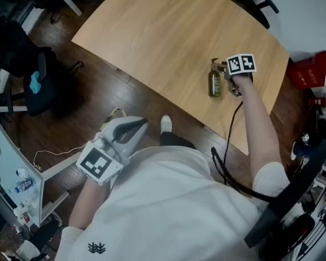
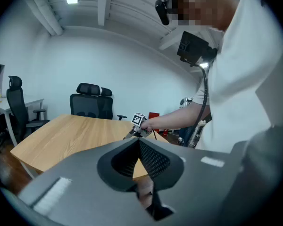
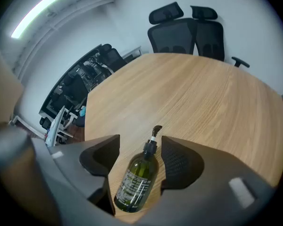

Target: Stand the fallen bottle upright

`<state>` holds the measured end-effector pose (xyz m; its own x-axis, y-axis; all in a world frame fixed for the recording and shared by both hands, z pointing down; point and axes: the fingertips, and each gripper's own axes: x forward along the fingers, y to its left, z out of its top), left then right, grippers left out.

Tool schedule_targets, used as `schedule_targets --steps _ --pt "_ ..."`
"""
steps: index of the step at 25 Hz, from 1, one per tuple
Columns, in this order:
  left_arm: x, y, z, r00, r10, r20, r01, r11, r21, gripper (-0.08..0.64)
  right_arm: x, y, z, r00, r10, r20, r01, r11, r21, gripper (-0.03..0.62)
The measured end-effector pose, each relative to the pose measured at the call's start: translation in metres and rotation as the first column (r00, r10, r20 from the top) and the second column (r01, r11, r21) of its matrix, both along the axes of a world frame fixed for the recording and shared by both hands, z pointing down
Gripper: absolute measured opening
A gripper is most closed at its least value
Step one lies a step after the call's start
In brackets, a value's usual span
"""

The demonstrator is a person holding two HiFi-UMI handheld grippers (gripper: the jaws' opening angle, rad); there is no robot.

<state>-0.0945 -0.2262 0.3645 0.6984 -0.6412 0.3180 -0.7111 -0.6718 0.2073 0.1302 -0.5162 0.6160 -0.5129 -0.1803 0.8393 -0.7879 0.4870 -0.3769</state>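
A dark green pump bottle lies on its side on the light wooden table, near the right front edge, pump end pointing away. In the right gripper view the bottle lies between the jaws of my right gripper, with a gap on each side, so that gripper is open. From the head view my right gripper hangs over the bottle's right side, tilted down. My left gripper is held off the table by my body. Its jaws meet at the tips with nothing between them.
The table's curved front edge runs just in front of the bottle, with dark wood floor below. Black office chairs stand at the far side. A red box sits right of the table, and a dark chair is at left.
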Motion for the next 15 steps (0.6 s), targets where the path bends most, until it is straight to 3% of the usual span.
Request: schedule_targets --steps 4,7,11,15 --pt "0.005 -0.018 0.009 1.000 -0.027 0.004 0.027 0.999 -0.034 0.000 0.001 -0.010 0.029 1.000 0.002 0.008 -0.001 0.992 -0.122 0.276" --pt "0.004 -0.025 0.016 0.999 -0.037 0.020 0.038 0.998 -0.054 0.000 -0.007 -0.004 0.041 0.999 -0.037 -0.001 0.036 0.987 -0.157 0.252" --pt "0.000 -0.028 0.022 0.998 -0.042 0.042 0.045 0.996 -0.072 0.000 -0.010 0.001 0.049 0.996 -0.078 -0.037 0.073 0.988 -0.134 0.144" --pt "0.002 -0.035 0.016 0.999 -0.041 0.027 0.043 0.996 -0.073 0.000 -0.010 -0.006 0.030 0.998 -0.066 -0.015 0.065 0.998 -0.023 0.137"
